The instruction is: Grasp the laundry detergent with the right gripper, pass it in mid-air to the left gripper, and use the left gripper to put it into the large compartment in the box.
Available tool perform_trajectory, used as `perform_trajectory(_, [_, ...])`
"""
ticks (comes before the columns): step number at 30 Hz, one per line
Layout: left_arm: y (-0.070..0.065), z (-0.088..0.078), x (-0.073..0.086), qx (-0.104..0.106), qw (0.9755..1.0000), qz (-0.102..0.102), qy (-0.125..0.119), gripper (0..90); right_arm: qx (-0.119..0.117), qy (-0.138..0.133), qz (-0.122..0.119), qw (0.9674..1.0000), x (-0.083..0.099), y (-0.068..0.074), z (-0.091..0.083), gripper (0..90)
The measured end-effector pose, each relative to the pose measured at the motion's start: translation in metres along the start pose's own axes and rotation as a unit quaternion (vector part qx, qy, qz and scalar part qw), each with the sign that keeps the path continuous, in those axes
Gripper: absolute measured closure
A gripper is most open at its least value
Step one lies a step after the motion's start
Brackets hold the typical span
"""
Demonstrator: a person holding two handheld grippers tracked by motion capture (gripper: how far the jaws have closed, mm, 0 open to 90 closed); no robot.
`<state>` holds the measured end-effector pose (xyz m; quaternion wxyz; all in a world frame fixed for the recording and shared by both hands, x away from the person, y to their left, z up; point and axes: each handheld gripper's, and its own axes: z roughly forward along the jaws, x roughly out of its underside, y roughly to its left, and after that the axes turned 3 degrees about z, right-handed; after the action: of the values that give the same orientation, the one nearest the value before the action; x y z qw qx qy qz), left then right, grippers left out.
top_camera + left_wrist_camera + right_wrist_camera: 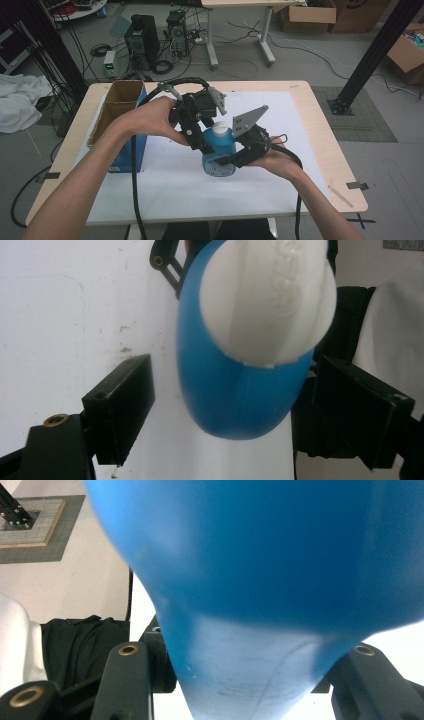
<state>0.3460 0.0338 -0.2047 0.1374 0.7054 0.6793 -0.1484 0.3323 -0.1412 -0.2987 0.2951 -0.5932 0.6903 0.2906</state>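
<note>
Dim, even light; the blue bottle (260, 555) looms blurred in both gripper views.

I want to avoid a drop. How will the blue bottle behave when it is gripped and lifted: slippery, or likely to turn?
The bottle looks like smooth, glossy plastic, so it may slip. Its body is rounded and narrows where the right hand-held gripper holds it, so it could twist between the jaws. The white cap is ribbed and probably gives better grip.

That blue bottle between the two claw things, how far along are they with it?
Done: the blue bottle is off the table, clamped by the right gripper. In hand: the left gripper sits open around its white cap, not yet closed. Left: gripping the cap; the cap remains on. The purpose is unclear.
</note>
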Motion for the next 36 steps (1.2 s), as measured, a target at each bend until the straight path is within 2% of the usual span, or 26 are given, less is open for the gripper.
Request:
perform_trajectory(8, [-0.003, 0.011, -0.002, 0.003, 1.0, 0.001, 0.005, 18.3, -0.003, -0.002, 0.001, 1.0, 0.001, -0.001, 0.002, 46.9])
perform_trajectory(9, [-0.002, 0.011, -0.002, 0.002, 0.9999, 0.007, 0.008, 18.3, -0.003, -0.002, 0.002, 1.0, 0.001, -0.001, 0.003, 46.9])
perform_trajectory(14, [-0.003, 0.013, -0.004, 0.003, 1.0, 0.004, 0.003, 18.6, -0.004, -0.005, 0.004, 1.0, 0.002, -0.001, 0.003, 46.9])
perform_trajectory(15, [-0.002, 0.013, -0.005, 0.003, 0.9999, 0.009, 0.005, 18.6, -0.004, -0.005, 0.004, 1.0, 0.002, -0.001, 0.003, 46.9])
perform_trajectory(20, [-0.002, 0.018, -0.003, 0.008, 1.0, 0.001, -0.001, 18.9, -0.005, -0.007, 0.005, 1.0, 0.002, -0.001, 0.002, 46.9])
perform_trajectory(36, [-0.002, 0.021, -0.005, 0.006, 1.0, 0.002, 0.003, 21.5, -0.005, -0.007, 0.004, 1.0, 0.001, -0.001, 0.002, 46.9])
